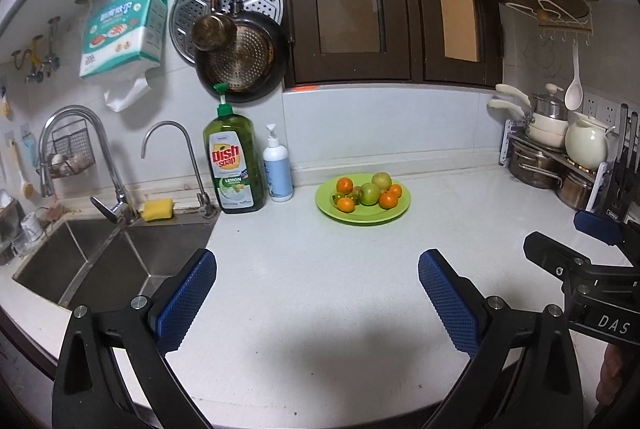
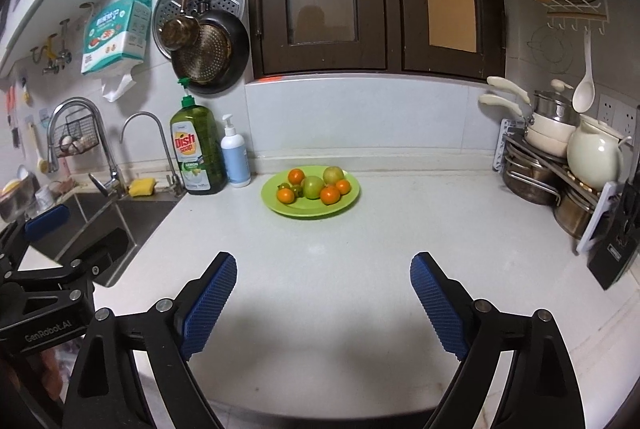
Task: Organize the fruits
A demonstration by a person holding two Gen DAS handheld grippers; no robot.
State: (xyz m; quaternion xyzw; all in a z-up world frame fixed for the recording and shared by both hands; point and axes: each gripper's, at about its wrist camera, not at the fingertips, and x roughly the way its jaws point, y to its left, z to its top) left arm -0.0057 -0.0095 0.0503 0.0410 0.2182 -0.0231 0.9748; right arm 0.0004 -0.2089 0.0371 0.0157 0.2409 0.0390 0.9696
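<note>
Hiding behind oranges (image 1: 345,185): tiny fruit (image 1: 339,196)

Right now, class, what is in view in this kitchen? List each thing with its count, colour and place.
plate: one, green, middle of the counter.
oranges: four, orange, on the plate.
green fruits: two large, plus small ones, on the plate.
dish soap: one, green bottle, beside the sink.
pump bottle: one, white and blue, right of the dish soap.
sponge: one, yellow, behind the sink.
taps: two, steel, at the sink.
pans: several, on the wall.
pots: several, right corner.
left hand-held gripper: black and blue, open, empty.
right hand-held gripper: the same, open, empty.
</note>
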